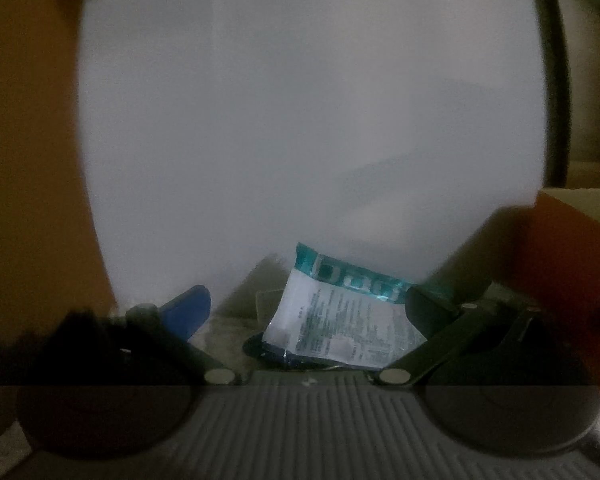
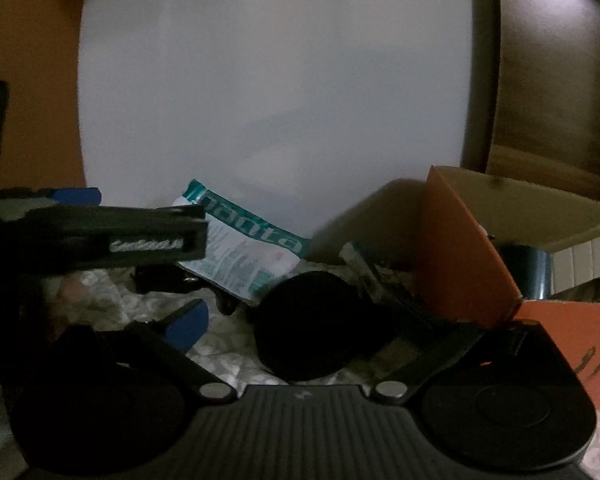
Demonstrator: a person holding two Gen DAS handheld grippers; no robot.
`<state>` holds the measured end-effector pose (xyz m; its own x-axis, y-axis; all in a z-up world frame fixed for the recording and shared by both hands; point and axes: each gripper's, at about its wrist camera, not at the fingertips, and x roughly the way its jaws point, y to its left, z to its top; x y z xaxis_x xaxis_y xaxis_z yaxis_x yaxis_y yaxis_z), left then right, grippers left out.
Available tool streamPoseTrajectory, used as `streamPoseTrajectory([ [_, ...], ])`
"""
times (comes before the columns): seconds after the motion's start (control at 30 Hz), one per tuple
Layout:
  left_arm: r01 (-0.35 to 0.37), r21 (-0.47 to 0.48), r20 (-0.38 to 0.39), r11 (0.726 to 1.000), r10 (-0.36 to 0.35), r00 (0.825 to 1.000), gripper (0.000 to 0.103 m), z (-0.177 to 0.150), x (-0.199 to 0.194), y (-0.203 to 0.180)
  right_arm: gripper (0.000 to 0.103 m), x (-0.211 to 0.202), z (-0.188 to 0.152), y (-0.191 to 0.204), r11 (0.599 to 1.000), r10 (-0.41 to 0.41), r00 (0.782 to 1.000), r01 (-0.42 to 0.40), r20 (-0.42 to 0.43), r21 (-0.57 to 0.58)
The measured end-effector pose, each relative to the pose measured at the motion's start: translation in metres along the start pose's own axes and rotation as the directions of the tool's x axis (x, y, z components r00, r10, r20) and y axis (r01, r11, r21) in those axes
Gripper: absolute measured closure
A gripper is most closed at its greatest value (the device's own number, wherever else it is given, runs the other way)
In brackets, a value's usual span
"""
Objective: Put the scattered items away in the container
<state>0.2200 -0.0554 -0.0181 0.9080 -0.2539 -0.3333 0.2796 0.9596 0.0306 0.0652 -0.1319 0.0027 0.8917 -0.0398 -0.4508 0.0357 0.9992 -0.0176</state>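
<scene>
A white and teal printed sachet (image 1: 340,320) lies between the spread fingers of my left gripper (image 1: 312,308), which is open; whether the fingers touch it I cannot tell. The sachet also shows in the right wrist view (image 2: 244,256), with the left gripper's fingers (image 2: 100,236) beside it. My right gripper (image 2: 292,320) is open, with a round black object (image 2: 316,332) between its fingers. The orange cardboard box (image 2: 464,256) stands open at the right, with a roll of tape (image 2: 532,272) and other items inside.
A large white panel (image 1: 300,120) fills the background in both views. An orange surface (image 1: 28,140) is at the left. The box's orange corner (image 1: 568,256) is at the left wrist view's right. A pale patterned cloth (image 2: 228,356) covers the surface below.
</scene>
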Motion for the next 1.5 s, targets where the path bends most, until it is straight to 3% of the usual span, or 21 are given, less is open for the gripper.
streamPoseTrajectory([
  [0.07, -0.006, -0.013, -0.001, 1.000, 0.006, 1.000, 0.000, -0.004, -0.002, 0.006, 0.001, 0.000, -0.004, 0.002, 1.000, 0.023, 1.000, -0.023, -0.004, 0.015],
  [0.3, -0.009, 0.000, 0.009, 1.000, 0.009, 1.000, 0.000, -0.013, -0.004, 0.004, 0.000, 0.008, -0.013, 0.001, 0.999, -0.035, 0.999, 0.034, 0.024, 0.034],
  [0.4, -0.011, -0.006, -0.004, 1.000, 0.011, 1.000, 0.000, -0.014, -0.002, 0.005, 0.000, 0.011, -0.018, 0.000, 0.998, -0.020, 1.000, 0.019, 0.022, 0.053],
  [0.93, 0.000, -0.037, -0.052, 0.999, -0.001, 0.999, 0.000, -0.011, -0.009, 0.017, 0.000, 0.031, -0.022, 0.028, 0.985, -0.100, 0.995, 0.102, 0.022, -0.138],
  [1.2, 0.014, -0.027, -0.094, 1.000, -0.016, 0.995, 0.000, -0.010, -0.015, 0.023, 0.000, 0.046, -0.022, 0.020, 0.987, -0.124, 0.992, 0.121, -0.021, -0.107],
  [1.3, 0.020, -0.025, -0.110, 0.999, -0.022, 0.994, 0.006, -0.010, -0.017, 0.026, 0.001, 0.057, -0.020, 0.020, 0.986, -0.131, 0.989, 0.123, -0.071, -0.109],
  [1.37, 0.025, -0.021, -0.116, 0.999, -0.027, 0.993, 0.016, -0.010, -0.020, 0.028, 0.009, 0.061, -0.018, 0.016, 0.988, -0.130, 0.988, 0.123, -0.087, -0.091],
  [1.4, 0.023, -0.019, -0.122, 1.000, -0.026, 0.992, 0.024, -0.009, -0.021, 0.029, 0.025, 0.062, -0.018, 0.014, 0.990, -0.128, 0.987, 0.121, -0.094, -0.077],
  [1.47, 0.016, -0.023, -0.125, 1.000, -0.019, 0.992, 0.033, -0.009, -0.025, 0.033, 0.025, 0.064, -0.018, 0.010, 0.992, -0.118, 0.987, 0.112, -0.107, -0.061],
  [1.5, 0.011, -0.024, -0.124, 1.000, -0.014, 0.992, 0.043, -0.009, -0.027, 0.034, 0.025, 0.065, -0.018, 0.010, 0.992, -0.114, 0.987, 0.108, -0.109, -0.060],
])
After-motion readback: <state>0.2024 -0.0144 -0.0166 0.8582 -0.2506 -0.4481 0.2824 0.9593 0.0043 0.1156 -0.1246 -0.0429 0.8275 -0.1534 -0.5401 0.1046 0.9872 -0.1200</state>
